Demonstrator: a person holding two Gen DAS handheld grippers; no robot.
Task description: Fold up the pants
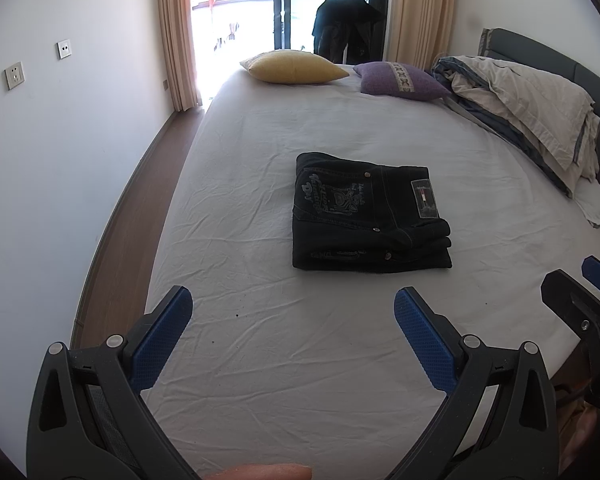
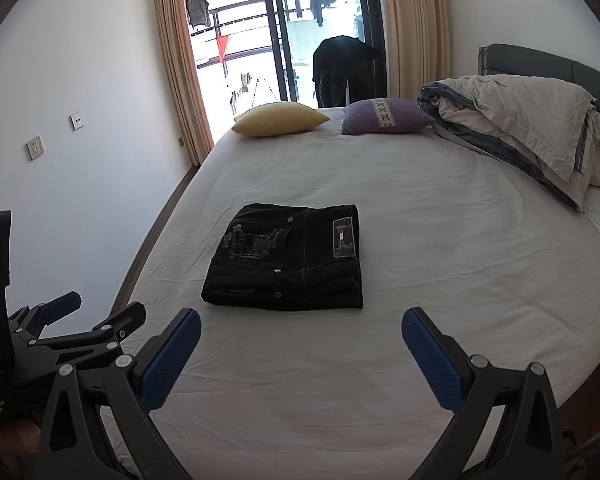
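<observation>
- Right in front of you, your left gripper [image 1: 292,344] has its two blue-padded fingers spread wide with nothing between them, held above the near part of the bed [image 1: 260,360].
- Your right gripper [image 2: 300,356] is spread just as wide and pinches nothing; each gripper shows at the edge of the other's view, so the two sit side by side and apart.
- Between both grippers and the pants lies a bare band of wrinkled white sheet [image 2: 300,400], with open room on all sides.
- One pair of dark pants [image 1: 370,216] rests in a compact folded stack near the middle of the bed, embroidered pocket and label patch facing up, well clear of every mattress edge and touching neither gripper.
- To your left the mattress edge drops to a strip of wood floor [image 1: 124,236] running along the white wall, which carries two wall plates [image 1: 15,75].
- On the right side, one rumpled heap of bedding [image 1: 532,108] lies against the dark headboard [image 1: 572,68], apart from the pants.
- At the far edge sit two cushions, one yellow cushion [image 1: 294,66] and one purple cushion [image 1: 402,80], side by side, not touching.
- Beyond them, two beige curtains [image 2: 180,60] frame a glass door, with dark clothing [image 2: 346,68] draped just past the bed.
</observation>
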